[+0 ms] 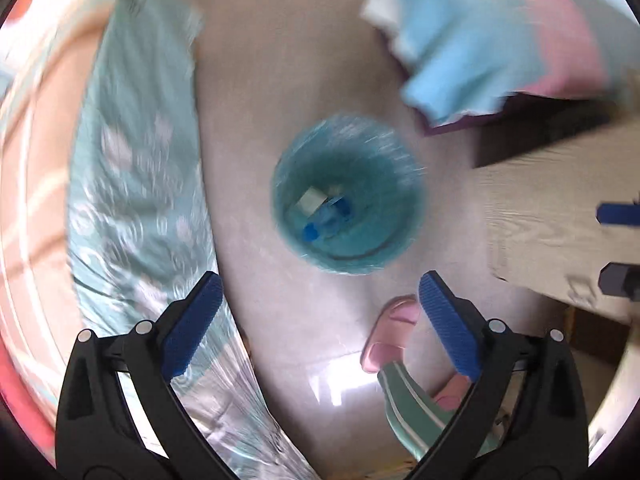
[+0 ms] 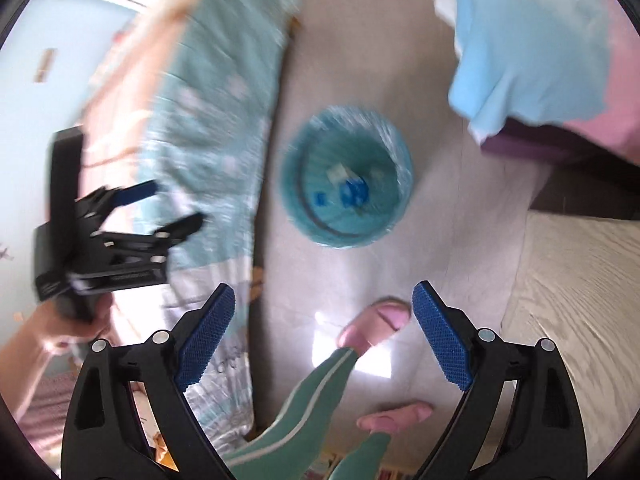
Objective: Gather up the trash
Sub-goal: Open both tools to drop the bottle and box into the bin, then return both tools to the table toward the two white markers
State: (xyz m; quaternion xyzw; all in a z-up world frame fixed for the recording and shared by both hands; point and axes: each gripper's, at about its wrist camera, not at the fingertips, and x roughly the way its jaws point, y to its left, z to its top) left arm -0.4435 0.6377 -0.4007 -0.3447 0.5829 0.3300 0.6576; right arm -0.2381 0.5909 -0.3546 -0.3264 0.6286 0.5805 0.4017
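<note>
Left wrist view, left claw [image 1: 320, 320]: spread wide, nothing between the pads, aimed straight down over the floor [image 1: 304, 80].
Left wrist view, bin [image 1: 347, 194]: teal, bag-lined, standing on the floor just beyond the claw tips; placed between bed and table for easy dropping.
Left wrist view, trash [image 1: 324, 212]: pale scrap and blue-capped piece lying at the bottom of the bin.
Left wrist view, bed [image 1: 132, 168]: teal patterned sheet along the left.
Left wrist view, table [image 1: 552, 208]: wood-grain top at right.
Right wrist view, right claw [image 2: 323, 338]: wide open, empty, tilted down toward the bin [image 2: 347, 178].
Right wrist view, other claw [image 2: 160, 208]: at left above the bed edge, fingers parted, empty.
Right wrist view, slippers [image 2: 376, 322]: pink, person standing near the bin.
Judgement: both loads likely dropped already.
</note>
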